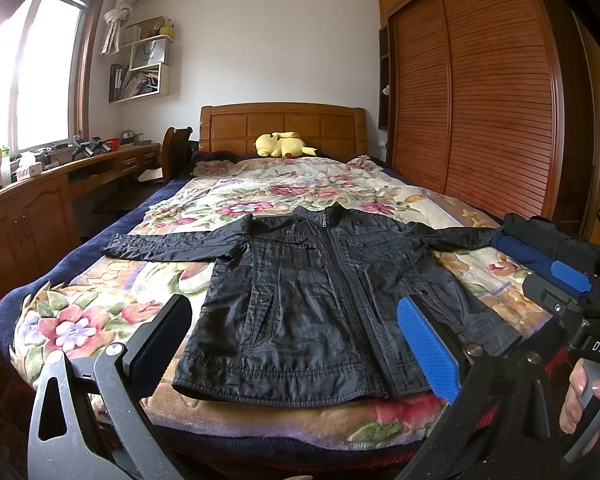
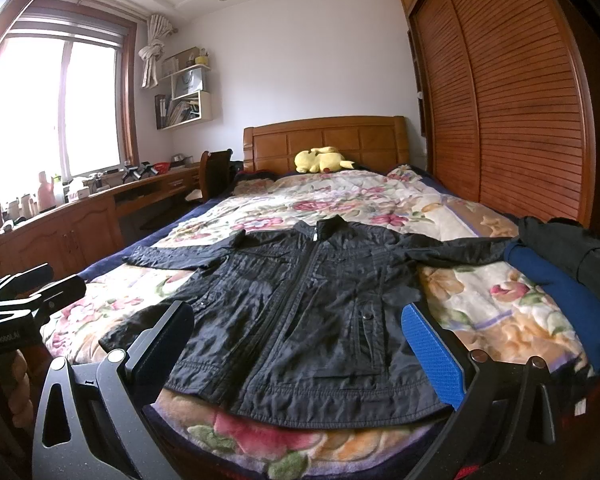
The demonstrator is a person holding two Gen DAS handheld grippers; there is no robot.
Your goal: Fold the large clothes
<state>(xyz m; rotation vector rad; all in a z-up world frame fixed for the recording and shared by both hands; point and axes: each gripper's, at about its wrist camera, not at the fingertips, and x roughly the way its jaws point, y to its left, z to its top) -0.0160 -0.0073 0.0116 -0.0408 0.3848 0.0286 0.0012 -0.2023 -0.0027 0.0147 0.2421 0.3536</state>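
Wooden bed under a floral blanket (image 1: 112, 312), black zipped jacket (image 1: 312, 300) spread flat at its near end with sleeves outstretched, left gripper (image 1: 296, 344) and right gripper (image 2: 300, 348) hovering at the near hem, both gaping wide, gripping nothing

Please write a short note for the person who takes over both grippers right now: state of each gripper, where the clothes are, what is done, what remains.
Left gripper: open, holding nothing, in front of the jacket hem.
Right gripper: open, also empty, at the same foot end of the bed.
Black jacket: lies flat, front up, zipped, both sleeves spread out sideways on the floral blanket.
Pile of dark and blue clothes: at the right edge of the bed, by the jacket's sleeve end.
Done: the jacket is spread out; no fold on it yet.
Left: fold in the sleeves, fold the body, probably put it with the pile.
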